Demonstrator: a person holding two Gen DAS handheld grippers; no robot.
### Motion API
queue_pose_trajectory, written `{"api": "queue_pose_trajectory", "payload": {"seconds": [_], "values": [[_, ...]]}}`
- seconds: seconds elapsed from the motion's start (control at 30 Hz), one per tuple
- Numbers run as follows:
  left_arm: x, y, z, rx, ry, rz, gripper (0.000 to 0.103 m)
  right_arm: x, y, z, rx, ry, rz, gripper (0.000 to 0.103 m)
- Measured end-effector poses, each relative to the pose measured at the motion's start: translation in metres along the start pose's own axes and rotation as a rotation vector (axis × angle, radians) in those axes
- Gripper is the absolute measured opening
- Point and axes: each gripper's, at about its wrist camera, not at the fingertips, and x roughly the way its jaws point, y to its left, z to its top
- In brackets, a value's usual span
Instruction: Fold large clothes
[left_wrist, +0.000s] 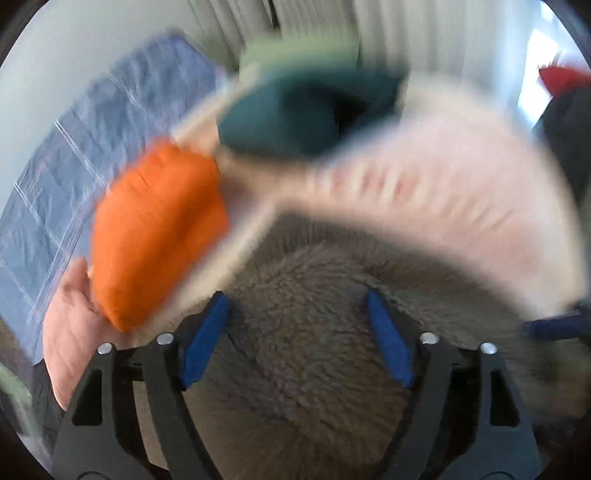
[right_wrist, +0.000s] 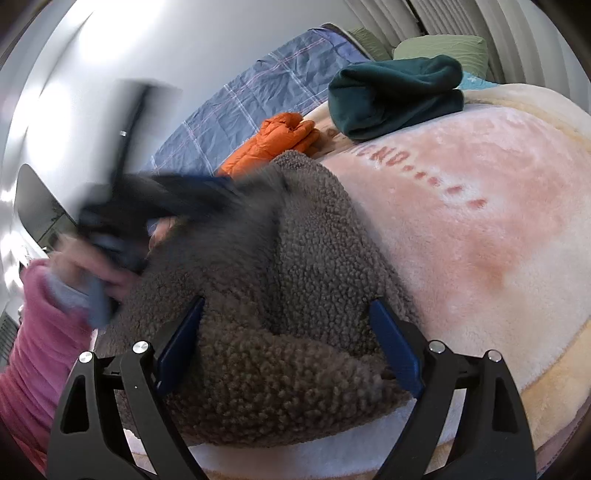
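A brown fleece garment (right_wrist: 295, 280) lay bunched on the pink blanket (right_wrist: 480, 221); both the right gripper (right_wrist: 288, 332) and left gripper (left_wrist: 295, 332) stood over it, jaws spread, pinching nothing. Only the right view showed sharply, beyond the fleece, an orange jacket (right_wrist: 273, 140) and a folded green garment (right_wrist: 395, 96); the left view was blurred.

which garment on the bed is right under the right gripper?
The brown fleece, spread between the right gripper's open blue fingers. The orange jacket and dark green sweater lie farther up the bed.

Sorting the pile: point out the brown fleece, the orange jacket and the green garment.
brown fleece (right_wrist: 295, 280): right wrist view, middle of its curly pile.
orange jacket (right_wrist: 275, 138): right wrist view, quilted centre.
dark green garment (right_wrist: 395, 96): right wrist view, folded top layer.
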Motion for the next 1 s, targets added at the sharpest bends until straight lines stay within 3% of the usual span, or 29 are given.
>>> {"api": "queue_pose_trajectory", "payload": {"seconds": [0.1, 0.23, 0.33, 0.4, 0.47, 0.57, 0.63, 0.73, 0.8, 0.87, 0.93, 1.0], "values": [[0.004, -0.002, 0.007, -0.015, 0.004, -0.005, 0.081, -0.008, -0.004, 0.003, 0.02, -0.012, 0.027, 0.087], [-0.004, 0.002, 0.0, -0.028, -0.033, 0.0, 0.081, -0.027, 0.012, 0.005, -0.067, -0.058, 0.074, 0.072], [-0.006, 0.003, -0.001, -0.046, -0.043, -0.008, 0.081, -0.012, 0.015, 0.001, -0.1, -0.01, 0.019, 0.074], [-0.016, 0.003, -0.002, -0.039, -0.078, 0.027, 0.081, 0.0, -0.002, 0.0, -0.001, 0.039, 0.078, 0.082], [-0.044, 0.005, -0.009, -0.066, -0.136, 0.083, 0.081, 0.002, -0.012, 0.001, 0.054, 0.058, 0.129, 0.083], [-0.1, 0.015, -0.029, -0.142, -0.223, 0.034, 0.081, -0.002, -0.004, -0.002, 0.004, 0.033, 0.088, 0.084], [-0.131, 0.017, -0.045, -0.129, -0.267, -0.003, 0.085, 0.0, -0.003, -0.003, 0.01, 0.027, 0.089, 0.084], [-0.154, 0.007, -0.054, -0.063, -0.291, 0.038, 0.086, 0.0, -0.002, -0.002, 0.013, 0.026, 0.089, 0.085], [-0.143, -0.001, -0.046, -0.028, -0.255, 0.036, 0.086, -0.003, 0.0, -0.004, 0.004, 0.017, 0.079, 0.085], [-0.113, -0.016, -0.038, 0.048, -0.162, 0.016, 0.086, -0.012, 0.004, -0.008, -0.009, -0.006, 0.065, 0.085], [-0.075, -0.034, -0.035, 0.16, -0.107, 0.069, 0.089, -0.029, 0.002, -0.013, -0.01, -0.038, 0.028, 0.084], [-0.056, -0.029, -0.028, 0.102, -0.097, 0.0, 0.093, -0.05, -0.003, -0.02, -0.023, -0.078, 0.045, 0.067]]}}
